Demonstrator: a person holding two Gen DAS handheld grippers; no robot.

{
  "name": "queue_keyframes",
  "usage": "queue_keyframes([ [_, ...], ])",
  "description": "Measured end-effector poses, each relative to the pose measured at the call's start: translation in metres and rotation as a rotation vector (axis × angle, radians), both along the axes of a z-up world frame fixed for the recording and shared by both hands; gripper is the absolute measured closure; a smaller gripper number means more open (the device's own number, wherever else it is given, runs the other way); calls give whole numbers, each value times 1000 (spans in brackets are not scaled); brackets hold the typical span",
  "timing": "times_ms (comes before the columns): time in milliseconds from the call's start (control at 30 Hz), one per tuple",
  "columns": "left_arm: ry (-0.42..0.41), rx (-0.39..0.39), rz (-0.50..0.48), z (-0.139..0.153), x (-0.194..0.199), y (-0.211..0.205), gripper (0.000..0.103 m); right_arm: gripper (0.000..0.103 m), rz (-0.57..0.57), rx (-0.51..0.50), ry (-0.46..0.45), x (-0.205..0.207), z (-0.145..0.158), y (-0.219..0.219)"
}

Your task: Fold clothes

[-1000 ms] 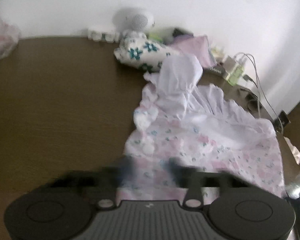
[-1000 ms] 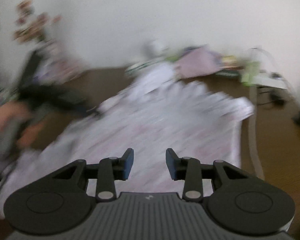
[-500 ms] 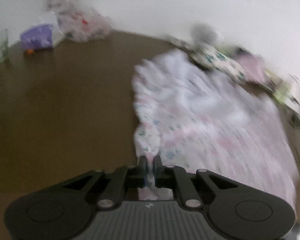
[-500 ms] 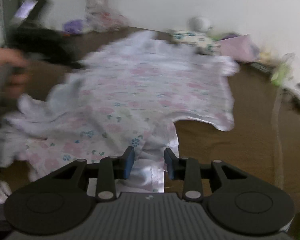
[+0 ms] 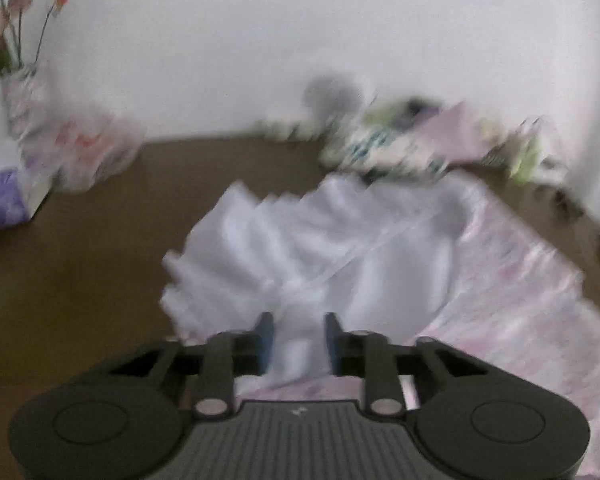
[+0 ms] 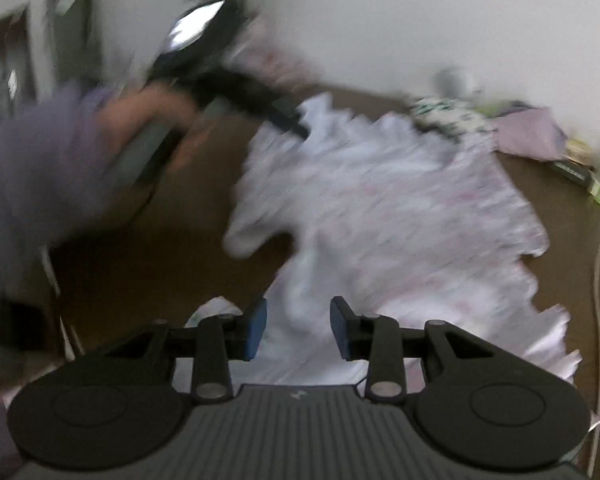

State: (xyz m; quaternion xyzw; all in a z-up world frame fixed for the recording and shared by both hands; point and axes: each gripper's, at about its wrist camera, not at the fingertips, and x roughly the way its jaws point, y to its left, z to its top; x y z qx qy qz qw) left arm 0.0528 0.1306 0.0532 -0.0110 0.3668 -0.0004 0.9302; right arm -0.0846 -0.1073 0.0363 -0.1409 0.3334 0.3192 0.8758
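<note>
Bench (image 5: 80,280): brown, wide, your working surface; clutter along the far wall, including a folded floral item (image 5: 380,152), too blurred to say whether it is finished work.

Garment (image 6: 400,208): pink-floral, frilled, spread across the bench and mostly flat. One white layer (image 5: 320,248) lies turned over its left part. Judged: first fold under way at best; the remaining folds and squaring-up are all left to you.

Left gripper (image 5: 298,338): your fingers stand moderately apart with white cloth bunched between them; they do not look pinched on it.

Right gripper (image 6: 298,332): fingers apart, a narrow near end of the garment lying between them, not clamped.
</note>
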Motion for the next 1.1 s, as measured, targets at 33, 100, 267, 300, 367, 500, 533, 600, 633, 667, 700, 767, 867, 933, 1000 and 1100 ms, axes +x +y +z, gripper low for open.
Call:
queue_keyframes([
  [33, 28, -6, 9, -5, -5, 6, 91, 77, 2, -27, 8, -2, -7, 1],
  [100, 17, 2, 9, -12, -24, 13, 94, 78, -21, -22, 21, 0, -7, -10],
  [267, 55, 53, 28, -7, -82, 6, 95, 78, -95, -145, -13, 34, -4, -49],
  [300, 82, 57, 20, -4, -94, 1, 95, 78, -138, -193, -36, 45, -4, -56],
  [367, 133, 39, -9, 2, -117, -11, 95, 77, -262, -289, -86, 66, -1, -69],
  [500, 31, -71, -92, 33, -158, -20, 90, 61, -260, -117, -118, 57, 31, -81],
  [533, -7, -94, -117, 36, -160, -18, 82, 59, -215, -38, -106, 49, 38, -79],
  [600, -73, -135, -178, 37, -160, -12, 76, 59, -90, 50, -47, 36, 35, -60],
  [633, -66, -170, -224, 31, -159, -10, 76, 59, -35, 72, -21, 30, 30, -49],
  [667, -44, -209, -275, 23, -156, -7, 75, 59, 20, 93, 5, 24, 25, -39],
  [700, -22, -249, -326, 16, -154, -5, 73, 59, 56, 104, 24, 21, 20, -29],
  [767, -10, -291, -345, 3, -158, 3, 54, 60, 44, 94, 41, 26, 7, -19],
  [867, -9, -293, -359, -11, -167, 14, 43, 60, 17, 154, 102, 29, -3, -28],
  [933, -21, -283, -397, -12, -172, 20, 43, 65, 36, 189, 118, 28, -6, -29],
  [1000, -29, -301, -461, -11, -174, 23, 43, 85, 60, 198, 111, 29, -10, -28],
  [1100, -38, -270, -583, -10, -175, 25, 43, 99, 56, 202, 121, 38, -11, -23],
])
